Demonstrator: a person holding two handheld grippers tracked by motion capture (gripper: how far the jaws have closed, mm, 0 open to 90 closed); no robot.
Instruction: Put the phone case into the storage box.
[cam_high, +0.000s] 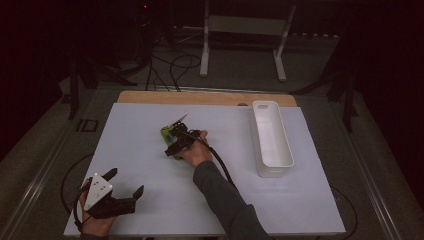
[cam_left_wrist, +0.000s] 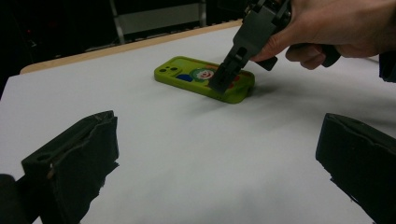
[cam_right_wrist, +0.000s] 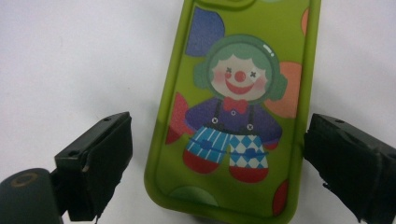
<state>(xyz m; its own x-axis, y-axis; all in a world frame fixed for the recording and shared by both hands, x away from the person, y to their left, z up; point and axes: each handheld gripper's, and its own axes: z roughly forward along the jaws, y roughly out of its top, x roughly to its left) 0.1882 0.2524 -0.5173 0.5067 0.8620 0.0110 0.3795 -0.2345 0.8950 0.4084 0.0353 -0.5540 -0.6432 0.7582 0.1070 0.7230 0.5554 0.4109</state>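
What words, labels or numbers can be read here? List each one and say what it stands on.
None: no readable text stands on anything.
The green phone case bears a clown picture and coloured spots, with no lettering.
The white tray is plain.
The grey plate on the left tool has small dots, no legible marks.
The right tool, its jaws apart on either side of the case, bears no label.

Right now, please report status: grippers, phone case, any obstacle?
Right gripper open, fingers astride green phone case, not closed. Left gripper open, idle near table edge. Case flat on table; nothing blocking.
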